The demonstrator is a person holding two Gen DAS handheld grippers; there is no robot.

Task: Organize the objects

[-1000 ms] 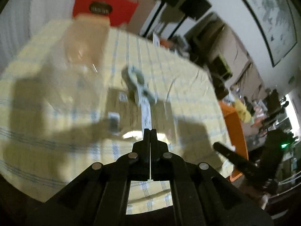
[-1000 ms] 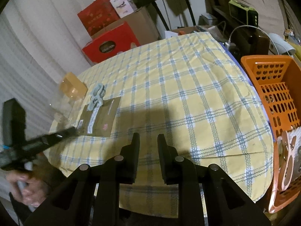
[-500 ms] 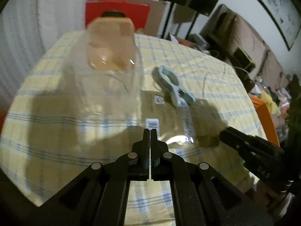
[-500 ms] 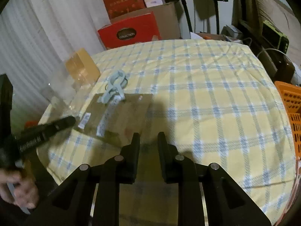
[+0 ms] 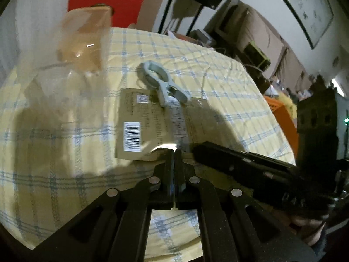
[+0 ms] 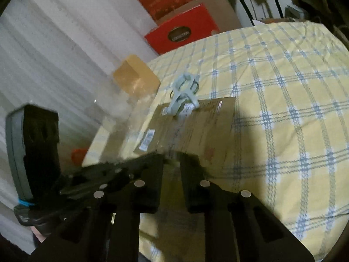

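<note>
A brown paper bag (image 5: 157,120) lies flat on the checked tablecloth (image 5: 218,69), with a pale blue-grey clip (image 5: 163,85) clamped on its far end. My left gripper (image 5: 174,152) is shut, and the bag's near edge seems pinched between its tips. In the right wrist view the bag (image 6: 196,126) and clip (image 6: 184,93) lie straight ahead. My right gripper (image 6: 173,161) is closing, its jaws still apart with the bag's shiny near edge between them. Its fingers (image 5: 218,155) reach in from the right, close beside the left tips.
A clear jar (image 5: 65,83) with an amber lid (image 5: 85,37) lies left of the bag. Red boxes (image 6: 181,30) are stacked behind the table. An orange basket (image 5: 281,113) stands off the right edge. A white curtain (image 6: 54,54) hangs to the left.
The right gripper swung left across the table to the bag's near edge and its jaws narrowed. The left gripper sank slightly and stayed at the bag's edge.
</note>
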